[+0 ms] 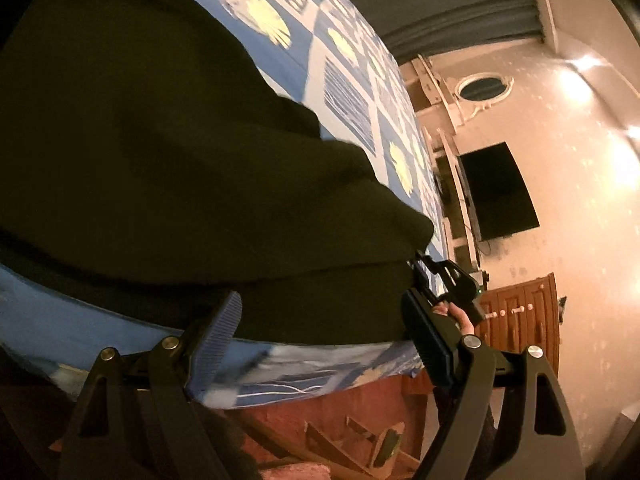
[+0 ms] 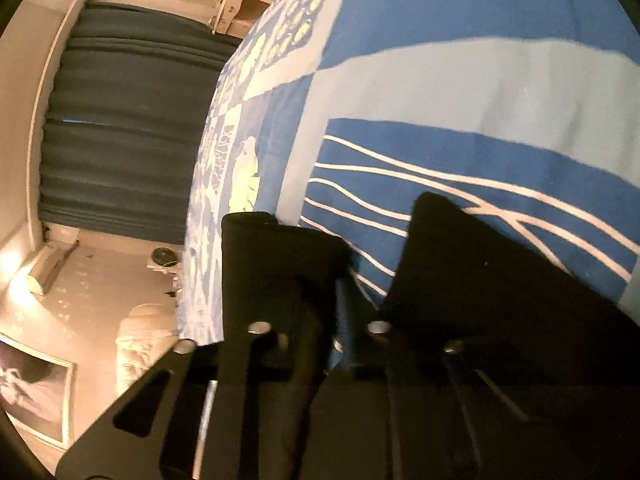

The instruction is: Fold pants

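One pair of dark pants [image 1: 168,152] lies spread on the blue patterned bed [image 1: 344,92]. We hold our left gripper [image 1: 324,332] with its fingers spread wide at the pants' near edge. Our right gripper [image 1: 440,280] sits at the pants' corner, toward the TV [image 1: 496,192]; in its own view it [image 2: 344,280] looks nearly closed, dark cloth draped over it.

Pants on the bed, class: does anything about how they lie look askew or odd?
Yes. The dark pants lie bunched in thick, uneven folds, and their near edge overhangs the side of the blue patterned bedspread. The left hand-held gripper is open beside that edge, gripping nothing.
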`<action>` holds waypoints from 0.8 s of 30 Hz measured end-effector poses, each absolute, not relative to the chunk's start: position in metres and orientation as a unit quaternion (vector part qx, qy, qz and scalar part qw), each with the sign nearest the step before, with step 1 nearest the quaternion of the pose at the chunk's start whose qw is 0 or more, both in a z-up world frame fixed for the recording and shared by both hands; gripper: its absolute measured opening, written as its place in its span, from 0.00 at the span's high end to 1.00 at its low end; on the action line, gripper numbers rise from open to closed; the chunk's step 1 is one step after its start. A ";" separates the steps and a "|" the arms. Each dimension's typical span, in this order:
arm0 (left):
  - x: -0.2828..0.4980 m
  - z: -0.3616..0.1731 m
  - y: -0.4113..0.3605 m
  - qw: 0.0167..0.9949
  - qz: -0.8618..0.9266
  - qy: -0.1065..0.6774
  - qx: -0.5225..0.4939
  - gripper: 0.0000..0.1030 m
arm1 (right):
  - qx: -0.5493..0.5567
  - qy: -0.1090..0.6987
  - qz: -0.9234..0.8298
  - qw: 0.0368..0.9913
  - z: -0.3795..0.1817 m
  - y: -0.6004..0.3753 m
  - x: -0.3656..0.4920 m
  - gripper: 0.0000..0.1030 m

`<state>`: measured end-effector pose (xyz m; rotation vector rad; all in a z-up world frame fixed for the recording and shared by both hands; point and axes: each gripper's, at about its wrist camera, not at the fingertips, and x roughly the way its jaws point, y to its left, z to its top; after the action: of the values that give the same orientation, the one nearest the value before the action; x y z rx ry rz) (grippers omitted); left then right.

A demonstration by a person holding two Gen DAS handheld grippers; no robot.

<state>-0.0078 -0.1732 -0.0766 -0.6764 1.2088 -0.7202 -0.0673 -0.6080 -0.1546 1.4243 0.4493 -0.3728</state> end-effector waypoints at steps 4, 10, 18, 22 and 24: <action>-0.010 -0.085 -0.197 0.679 -0.331 0.557 -0.345 0.21 | 0.638 0.194 -0.147 0.730 -0.143 -0.611 -0.071 0.90; -0.004 -0.101 -0.222 0.666 -0.307 0.556 -0.393 0.17 | 0.628 0.181 -0.126 0.746 -0.129 -0.613 -0.080 0.91; 0.004 -0.107 -0.237 0.708 -0.247 0.520 -0.408 0.09 | 0.642 0.169 -0.108 0.740 -0.131 -0.614 -0.095 0.91; 0.005 -0.106 -0.246 0.722 -0.241 0.527 -0.379 0.06 | 0.653 0.163 -0.104 0.732 -0.136 -0.614 -0.100 0.91; 0.006 -0.107 -0.242 0.717 -0.232 0.523 -0.397 0.06 | 0.661 0.159 -0.101 0.726 -0.138 -0.614 -0.102 0.91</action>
<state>0.0058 -0.2422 -0.1074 -0.8790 1.1580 -0.5127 -0.1017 -0.6143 -0.1377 1.4579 0.3502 -0.2223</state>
